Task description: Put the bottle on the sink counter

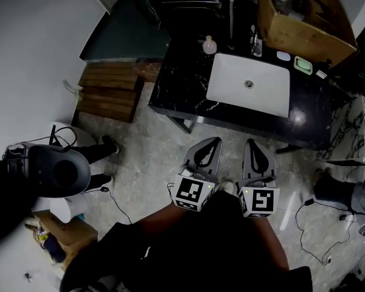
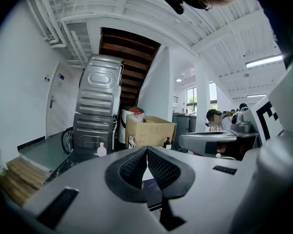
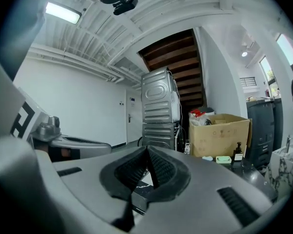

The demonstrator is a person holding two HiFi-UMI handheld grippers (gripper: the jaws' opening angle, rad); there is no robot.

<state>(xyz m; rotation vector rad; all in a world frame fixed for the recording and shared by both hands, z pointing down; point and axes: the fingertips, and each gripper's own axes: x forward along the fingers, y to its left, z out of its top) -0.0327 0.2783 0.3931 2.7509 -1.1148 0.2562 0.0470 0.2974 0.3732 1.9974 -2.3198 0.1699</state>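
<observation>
Small pale round-bellied bottle (image 1: 210, 44) standing upright at back of black marble sink counter (image 1: 182, 84), straight ahead; we are holding left gripper (image 1: 215, 141) nearer it, right gripper (image 1: 251, 142) alongside, both clamped shut, empty.

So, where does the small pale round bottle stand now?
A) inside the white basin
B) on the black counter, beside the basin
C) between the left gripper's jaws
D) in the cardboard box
B: the head view shows the small round bottle upright on the black counter, just off the far left corner of the white basin.
</observation>
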